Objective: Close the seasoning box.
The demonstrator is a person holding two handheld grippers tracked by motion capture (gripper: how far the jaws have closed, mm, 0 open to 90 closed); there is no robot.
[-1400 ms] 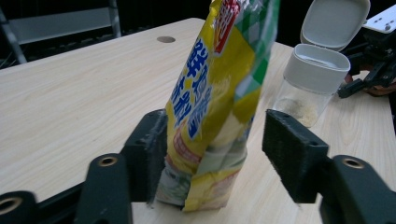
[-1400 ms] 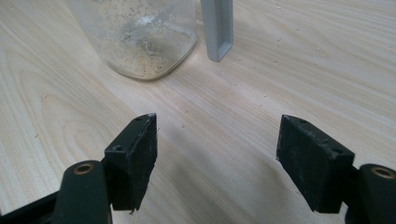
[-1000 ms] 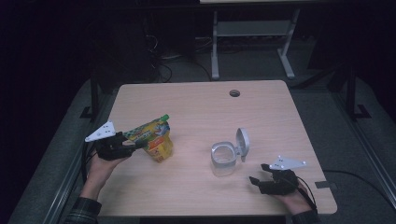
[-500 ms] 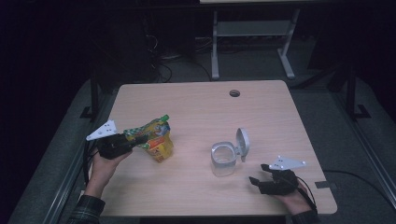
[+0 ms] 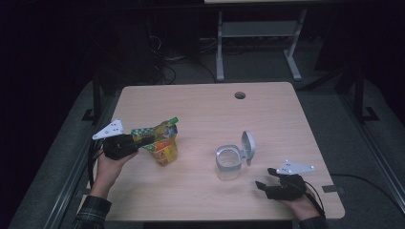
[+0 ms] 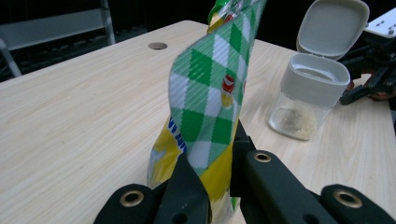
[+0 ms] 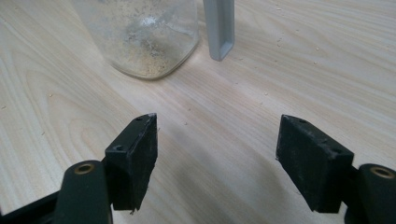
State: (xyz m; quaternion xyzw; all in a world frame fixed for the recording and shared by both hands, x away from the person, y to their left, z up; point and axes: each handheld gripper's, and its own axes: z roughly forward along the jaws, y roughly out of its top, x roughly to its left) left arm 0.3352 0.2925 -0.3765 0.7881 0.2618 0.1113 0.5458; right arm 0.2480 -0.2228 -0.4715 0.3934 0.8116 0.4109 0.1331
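On the pale wooden table, your left gripper pinches the green-and-yellow checked snack pouch.
Its jaws just closed on the pouch's top; the lidded clear plastic jar stands open, and your right gripper rests nearby, jaws spread.

counts: 1 snack pouch, green check top and yellow body. 1 clear jar with a grey collar, 1 hinged lid on it, flipped up. 2 handheld tools: left tool, right tool. each has 2 black jaws and 1 grey three-cornered plate. 1 worktop with 1 round hole near its far edge.
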